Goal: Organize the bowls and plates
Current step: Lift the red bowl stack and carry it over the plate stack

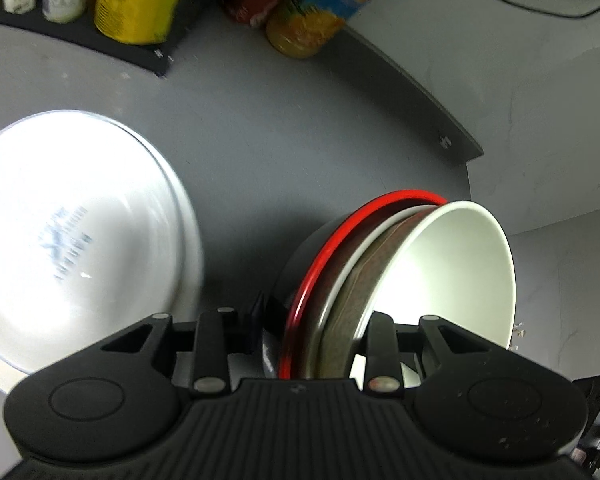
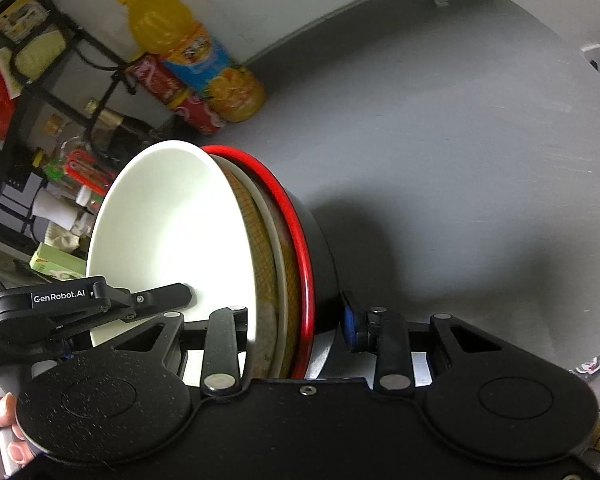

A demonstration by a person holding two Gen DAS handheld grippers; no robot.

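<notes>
Three nested bowls are held tilted above the grey table [image 1: 260,140]: a black bowl with a red rim [image 1: 312,276] outermost, a brown patterned bowl [image 1: 364,280] in it, and a white bowl [image 1: 452,272] innermost. My left gripper [image 1: 320,324] is shut on one side of the stack's rims. My right gripper [image 2: 296,320] is shut on the opposite side, where the white bowl [image 2: 172,232] and the red rim [image 2: 300,236] show again. One left finger [image 2: 168,295] reaches inside the white bowl. A large white plate [image 1: 80,232] lies on the table to the left.
An orange juice bottle [image 2: 196,56] and a red cola bottle [image 2: 172,92] stand at the back by the wall. A black rack [image 1: 132,44] holds a yellow can [image 1: 136,4] and jars. The table's edge [image 1: 460,140] runs at the right. A hand [image 2: 0,424] grips a handle.
</notes>
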